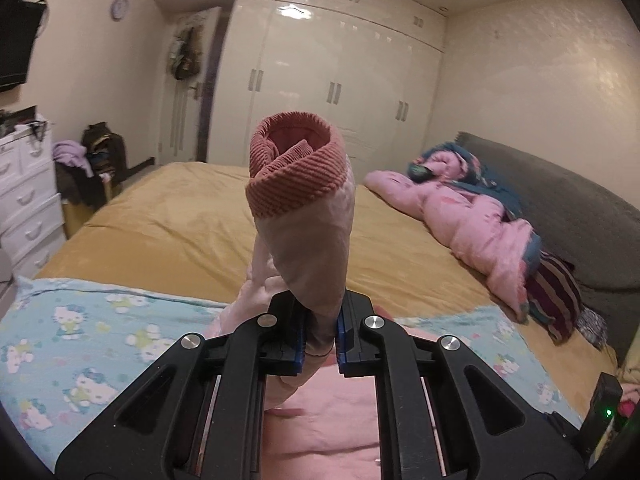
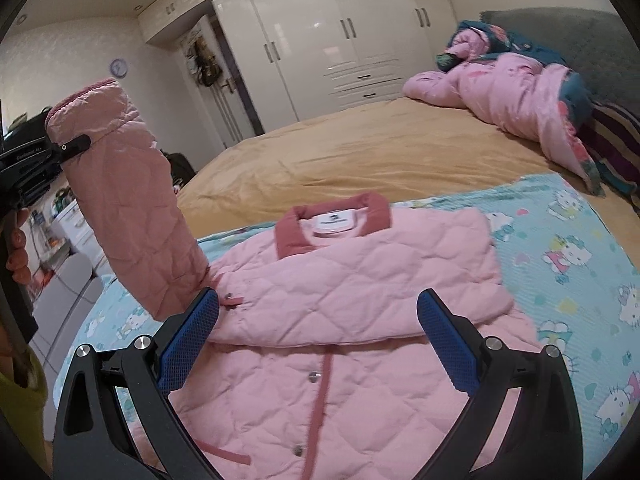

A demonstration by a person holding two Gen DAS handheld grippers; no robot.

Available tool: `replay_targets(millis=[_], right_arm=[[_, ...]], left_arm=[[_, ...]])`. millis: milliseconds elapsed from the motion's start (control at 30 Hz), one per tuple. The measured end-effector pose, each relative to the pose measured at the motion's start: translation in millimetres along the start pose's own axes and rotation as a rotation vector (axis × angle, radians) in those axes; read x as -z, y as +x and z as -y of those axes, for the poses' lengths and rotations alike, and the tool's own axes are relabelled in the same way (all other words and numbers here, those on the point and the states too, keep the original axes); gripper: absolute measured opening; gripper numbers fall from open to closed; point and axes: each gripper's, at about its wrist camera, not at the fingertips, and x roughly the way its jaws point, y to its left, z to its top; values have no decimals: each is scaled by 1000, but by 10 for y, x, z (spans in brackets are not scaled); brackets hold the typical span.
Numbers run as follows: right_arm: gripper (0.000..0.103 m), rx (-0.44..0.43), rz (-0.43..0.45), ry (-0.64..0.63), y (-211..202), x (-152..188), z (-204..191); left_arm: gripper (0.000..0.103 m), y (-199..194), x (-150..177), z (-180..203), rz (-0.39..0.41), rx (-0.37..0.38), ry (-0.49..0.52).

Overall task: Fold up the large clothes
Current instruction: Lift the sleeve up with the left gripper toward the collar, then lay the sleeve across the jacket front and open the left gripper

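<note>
Left tongs pinching raised jacket sleeve, right tongs spread above pink jacket

A glossy white wardrobe spans the far wall, ceiling spotlights glaring off its doors. A round clock hangs left, a white dresser below, a grey headboard right.

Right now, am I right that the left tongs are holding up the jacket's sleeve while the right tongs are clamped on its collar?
Not quite: the right tongs are open and grip nothing, standing over the jacket short of its collar, as the right wrist view shows. The left tongs do hold up the sleeve.
</note>
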Motion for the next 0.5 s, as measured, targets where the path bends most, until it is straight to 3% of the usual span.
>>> replay_targets(millis=[200, 500], right_arm=[[99, 39, 12, 53, -104, 15, 436], [99, 109, 28, 140, -266, 61, 1090]], left_arm=[[4, 292, 259, 532, -59, 71, 51], [4, 865, 938, 1263, -198, 141, 142]])
